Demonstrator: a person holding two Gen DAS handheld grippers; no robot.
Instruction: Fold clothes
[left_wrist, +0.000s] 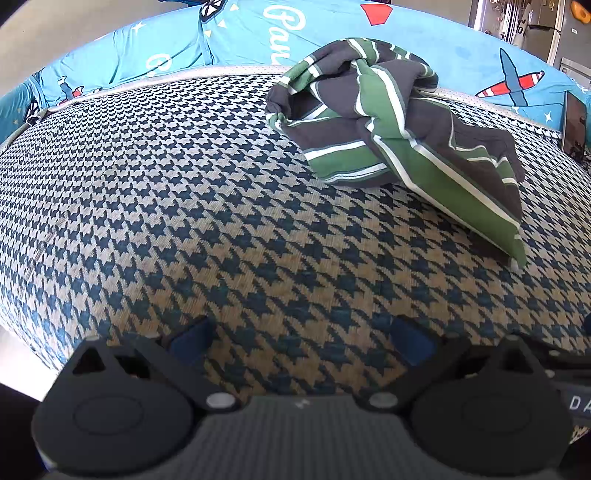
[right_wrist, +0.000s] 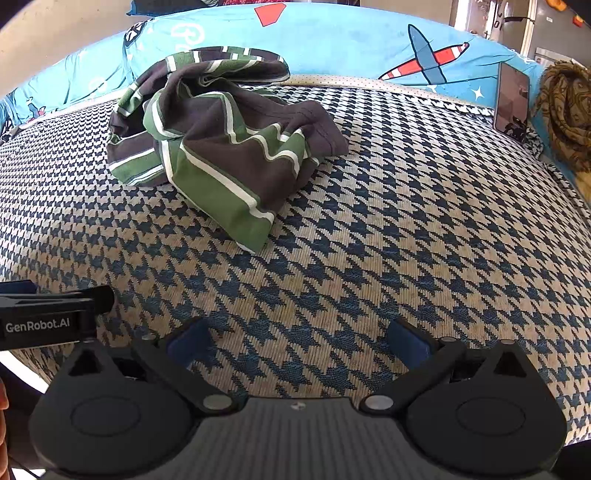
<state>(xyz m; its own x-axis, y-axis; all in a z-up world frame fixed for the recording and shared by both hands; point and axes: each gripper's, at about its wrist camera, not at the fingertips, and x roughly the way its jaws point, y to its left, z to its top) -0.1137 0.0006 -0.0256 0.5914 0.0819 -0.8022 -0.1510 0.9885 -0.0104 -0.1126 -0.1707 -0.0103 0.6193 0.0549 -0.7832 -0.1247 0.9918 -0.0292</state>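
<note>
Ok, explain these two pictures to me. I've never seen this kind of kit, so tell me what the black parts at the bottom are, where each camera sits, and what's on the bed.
There is no robot here. A person holds a hand-held claw in each hand, and each claw carries a wide-angle camera looking forward along its two fingers. That is why both pictures bulge at the edges.

One picture comes from the left claw, the other from the right claw. The black shapes at the bottom are each claw's body; the blue pads are its fingertips. Both claws are open and hold nothing.

They hover over a houndstooth cover. On it lies a crumpled striped garment, green, dark and white, not yet folded. Behind it is a blue sheet with aeroplanes, and a phone leans at the right.
</note>
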